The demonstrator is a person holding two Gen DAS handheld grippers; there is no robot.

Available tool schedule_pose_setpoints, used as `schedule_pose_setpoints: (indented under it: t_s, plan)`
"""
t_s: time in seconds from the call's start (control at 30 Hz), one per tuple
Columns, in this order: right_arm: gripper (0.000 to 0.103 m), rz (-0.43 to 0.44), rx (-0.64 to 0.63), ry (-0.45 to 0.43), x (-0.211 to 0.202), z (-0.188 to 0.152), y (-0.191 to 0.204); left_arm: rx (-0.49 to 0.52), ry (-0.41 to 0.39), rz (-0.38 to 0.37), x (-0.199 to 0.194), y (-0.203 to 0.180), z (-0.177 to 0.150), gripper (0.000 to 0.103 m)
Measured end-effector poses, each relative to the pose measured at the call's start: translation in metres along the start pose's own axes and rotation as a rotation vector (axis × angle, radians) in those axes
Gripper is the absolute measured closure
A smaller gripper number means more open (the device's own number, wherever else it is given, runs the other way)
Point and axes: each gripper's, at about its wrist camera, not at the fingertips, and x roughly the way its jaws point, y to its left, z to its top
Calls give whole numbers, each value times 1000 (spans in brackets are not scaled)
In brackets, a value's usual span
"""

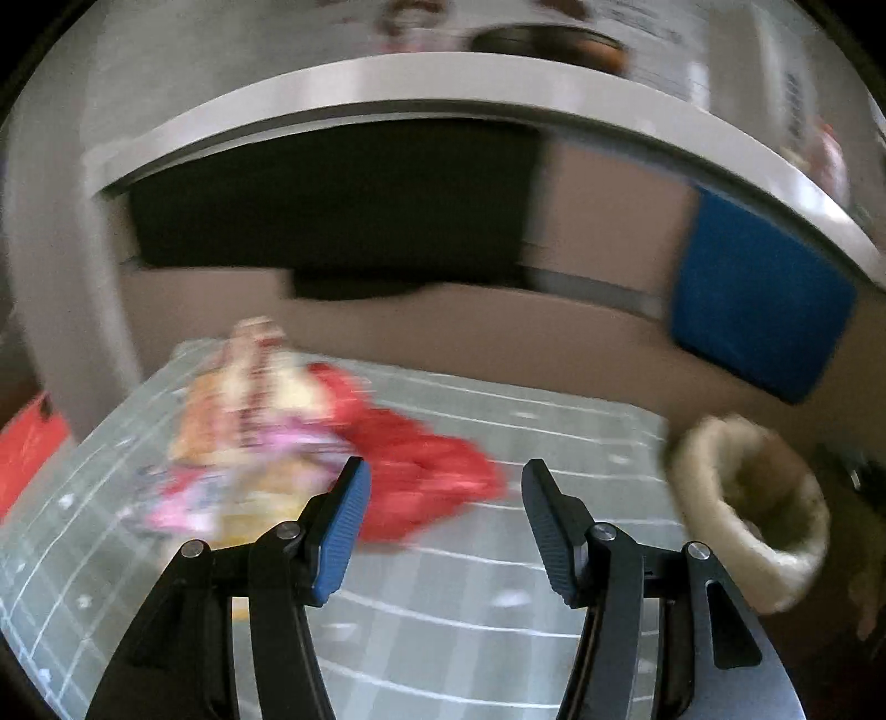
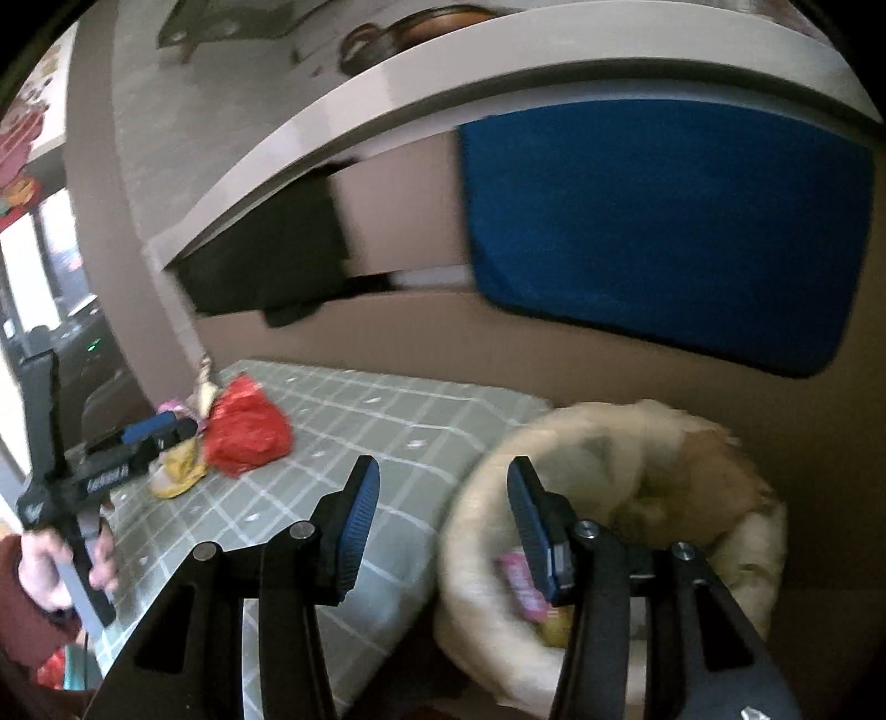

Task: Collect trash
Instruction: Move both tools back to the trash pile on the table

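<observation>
Left wrist view: the red wrapper (image 1: 426,476) is seen just ahead-left of the spread, empty left gripper (image 1: 440,526), nearer than the spread, empty right gripper (image 2: 443,520) at the basket (image 2: 736,548).

Landmark: green checked cloth (image 2: 354,443) with thin white grid lines, covering a flat surface. Beyond its far edge, a tan wall panel (image 2: 387,327). Above that, a pale curved shelf edge (image 2: 343,127). Under the shelf, straight back from the cloth, a black block (image 2: 271,260); right of it a blue panel (image 2: 664,232). Dark round dish (image 2: 421,27) atop the shelf, blurred.
</observation>
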Motion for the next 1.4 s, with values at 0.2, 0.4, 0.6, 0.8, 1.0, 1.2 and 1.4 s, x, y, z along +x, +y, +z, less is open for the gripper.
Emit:
schedule_pose_setpoints:
  t_s: [0.2, 0.4, 0.6, 0.8, 1.0, 1.2, 1.4]
  plan:
    - [56, 87, -58, 63, 29, -6, 51, -157, 1, 52, 5, 102, -5, 45]
    - [57, 105, -137, 125, 53, -11, 83, -295, 114, 59, 59, 183, 6, 46]
    - [57, 115, -171, 169, 75, -14, 101, -293, 204, 81, 96, 207, -7, 47]
    - [57, 116, -229, 193, 88, -9, 113, -186, 236, -12, 71, 175, -29, 47]
    - [56, 215, -224, 194, 102, 4, 138, -179, 276, -141, 29, 145, -59, 47]
    - [56, 326, -307, 248, 121, -7, 183, -218, 283, -253, -16, 137, -73, 47]
    - [57, 294, -466, 253, 149, -17, 224, -104, 192, -187, -50, 135, -69, 47]
